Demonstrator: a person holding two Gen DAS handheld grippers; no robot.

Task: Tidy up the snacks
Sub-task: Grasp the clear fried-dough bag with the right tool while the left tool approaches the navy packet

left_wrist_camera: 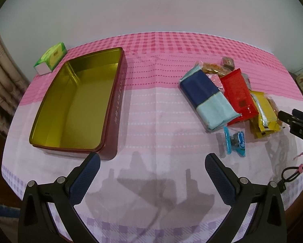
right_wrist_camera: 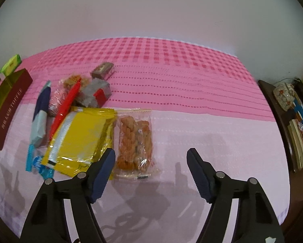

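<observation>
An open maroon tin (left_wrist_camera: 74, 101) with a gold inside sits empty at the left of the table; its side shows in the right wrist view (right_wrist_camera: 7, 109). A pile of snacks lies at the right: a blue packet (left_wrist_camera: 208, 99), a red packet (left_wrist_camera: 240, 95), a yellow packet (right_wrist_camera: 80, 139), a clear pack of orange twists (right_wrist_camera: 135, 141) and a small blue candy (left_wrist_camera: 235, 141). My left gripper (left_wrist_camera: 152, 168) is open and empty above bare cloth. My right gripper (right_wrist_camera: 150, 162) is open and empty, just short of the twists pack.
A green tissue box (left_wrist_camera: 51, 58) stands behind the tin. The table has a pink and white checked cloth (left_wrist_camera: 161, 121). A dark shelf with books and a jar (right_wrist_camera: 287, 109) stands past the right edge. A wall runs behind the table.
</observation>
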